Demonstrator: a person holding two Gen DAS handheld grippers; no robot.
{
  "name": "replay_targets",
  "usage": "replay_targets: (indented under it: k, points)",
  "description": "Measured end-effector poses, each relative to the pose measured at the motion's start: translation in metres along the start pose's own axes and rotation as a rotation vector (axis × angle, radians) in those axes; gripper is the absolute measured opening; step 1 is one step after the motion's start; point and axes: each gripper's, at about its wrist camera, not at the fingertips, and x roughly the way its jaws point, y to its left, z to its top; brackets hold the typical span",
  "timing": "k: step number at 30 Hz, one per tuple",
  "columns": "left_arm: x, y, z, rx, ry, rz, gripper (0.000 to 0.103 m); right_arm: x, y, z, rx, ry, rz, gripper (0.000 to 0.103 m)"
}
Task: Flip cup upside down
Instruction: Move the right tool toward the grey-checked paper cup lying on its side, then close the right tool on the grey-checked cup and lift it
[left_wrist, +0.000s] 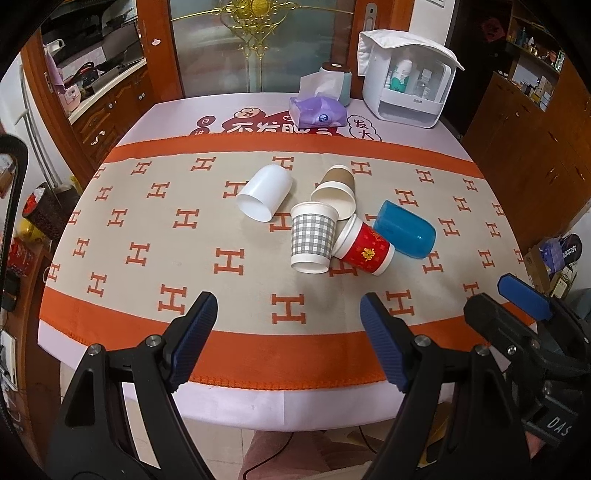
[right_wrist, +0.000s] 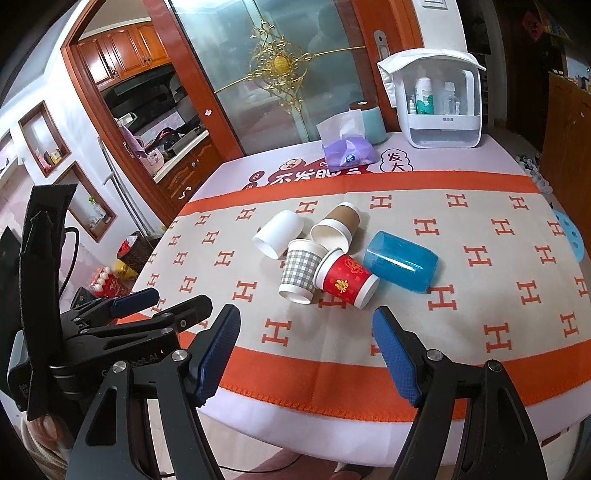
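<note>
Several cups cluster mid-table on the orange and beige cloth (left_wrist: 147, 236). A grey checked paper cup (left_wrist: 313, 236) (right_wrist: 299, 271) stands upright. A white plastic cup (left_wrist: 265, 192) (right_wrist: 279, 232), a brown paper cup (left_wrist: 336, 188) (right_wrist: 338, 225), a red paper cup (left_wrist: 364, 249) (right_wrist: 345, 277) and a blue plastic cup (left_wrist: 404, 229) (right_wrist: 400, 260) lie on their sides. My left gripper (left_wrist: 288, 332) is open and empty at the table's near edge. My right gripper (right_wrist: 306, 350) is open and empty beside it, also seen at the right in the left wrist view (left_wrist: 524, 295).
At the table's far edge stand a purple tissue pack (left_wrist: 318, 110) (right_wrist: 349, 153), a teal canister (left_wrist: 341, 83) and a white organizer box (left_wrist: 408, 77) (right_wrist: 439, 99). A glass door and wooden cabinets lie behind. A blue stool (right_wrist: 569, 232) sits right of the table.
</note>
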Motion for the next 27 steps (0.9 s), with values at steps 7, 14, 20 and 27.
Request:
replay_targets:
  k: [7,14,20,27]
  points:
    - [0.008,0.008,0.010,0.004,0.016,-0.015,0.078,0.011,0.003,0.012,0.003,0.005,-0.008,0.074]
    - [0.025,0.011,0.027,0.019,0.036,-0.052,0.078,0.029,-0.002,0.026,0.030,0.019,-0.009,0.072]
    - [0.056,0.013,0.047,0.021,0.070,-0.075,0.078,0.052,-0.012,0.038,0.062,0.033,-0.028,0.072]
    - [0.105,0.012,0.067,0.018,0.126,-0.091,0.078,0.086,-0.030,0.050,0.106,0.061,-0.063,0.071]
